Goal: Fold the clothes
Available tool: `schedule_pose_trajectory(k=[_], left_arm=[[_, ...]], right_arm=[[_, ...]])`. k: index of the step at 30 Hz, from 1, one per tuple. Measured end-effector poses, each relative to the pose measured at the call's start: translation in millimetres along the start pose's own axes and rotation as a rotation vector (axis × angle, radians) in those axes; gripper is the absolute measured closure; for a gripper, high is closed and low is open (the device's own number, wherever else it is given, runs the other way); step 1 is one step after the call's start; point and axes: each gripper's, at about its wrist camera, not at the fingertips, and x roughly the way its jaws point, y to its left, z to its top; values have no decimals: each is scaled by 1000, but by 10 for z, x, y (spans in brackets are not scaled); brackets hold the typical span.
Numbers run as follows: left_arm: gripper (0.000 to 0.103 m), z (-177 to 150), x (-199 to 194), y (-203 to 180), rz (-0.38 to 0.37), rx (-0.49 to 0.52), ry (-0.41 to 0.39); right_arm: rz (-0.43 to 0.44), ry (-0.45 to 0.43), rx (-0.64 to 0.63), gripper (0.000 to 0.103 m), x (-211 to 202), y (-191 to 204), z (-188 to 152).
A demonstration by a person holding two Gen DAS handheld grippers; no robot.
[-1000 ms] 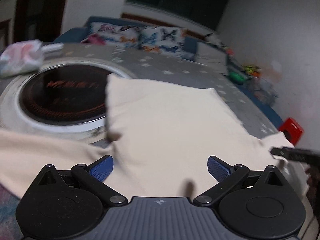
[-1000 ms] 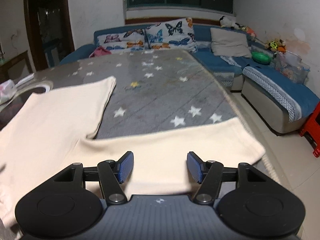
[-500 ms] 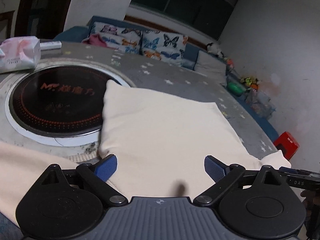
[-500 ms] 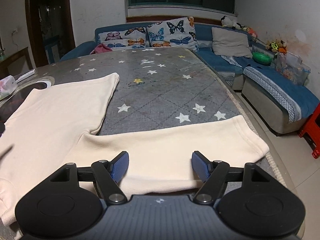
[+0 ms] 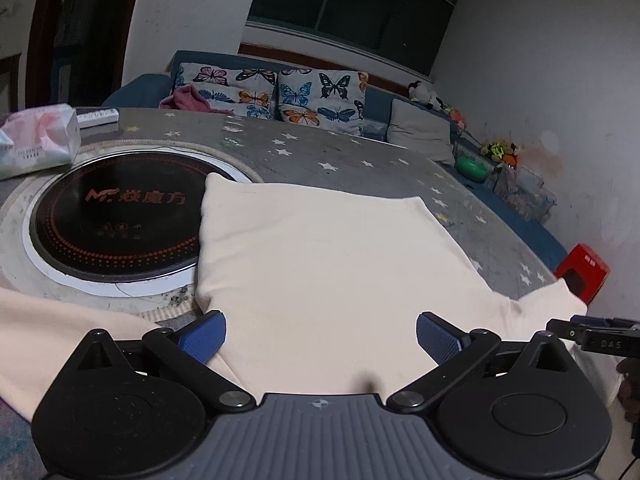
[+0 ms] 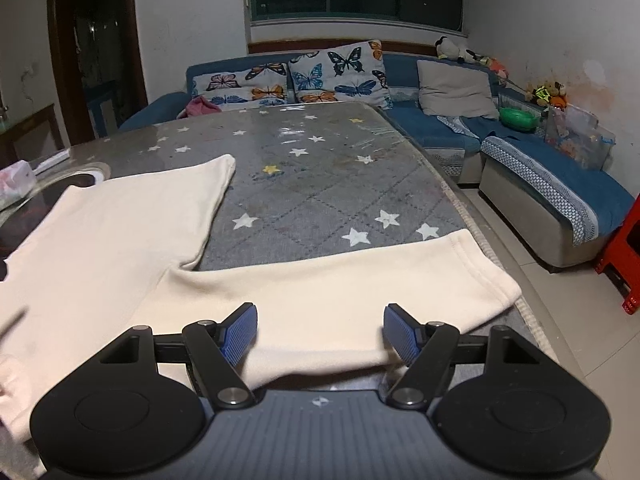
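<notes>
While both grippers hang low over the near edge of the table (image 6: 320, 184), a cream garment (image 5: 328, 264) lies spread flat on its grey, star-printed cover. From the left wrist view the body of the garment runs away from the left gripper (image 5: 318, 338), whose blue pads stand as wide apart as they go, having just opened a little further, with cloth lying under the gap and nothing pinched. One corner of the garment overlaps the white rim of a round black cooktop (image 5: 112, 220) set into the table, and a soft tissue pack (image 5: 38, 140) sits beyond that. From the right wrist view a sleeve (image 6: 340, 284) stretches out to the right, its cuff reaching the table edge. The right gripper (image 6: 320, 334) hovers over the sleeve's near hem with its jaws parted fairly wide, having opened within the last second; the pads do not press the fabric. A blue sofa (image 6: 440, 128) with butterfly cushions (image 6: 340, 72) stands behind the table
</notes>
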Motion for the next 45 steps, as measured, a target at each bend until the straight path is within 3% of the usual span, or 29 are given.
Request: schedule_pose_trajectory(k=[9, 18, 23, 36, 45], left_arm=[[0, -182, -45, -316, 12, 149, 23], [0, -235, -1, -476, 10, 196, 45], [0, -245, -31, -469, 17, 209, 37], [0, -188, -16, -506, 27, 199, 40], [0, -153, 9, -541, 39, 199, 50]], right_arm=[[-17, -8, -170, 31, -226, 194, -179], [181, -34, -183, 31, -337, 494, -180], [170, 1, -272, 31, -295, 651, -304], [162, -13, -214, 31, -323, 540, -238], [87, -8, -79, 36, -275, 236, -156]])
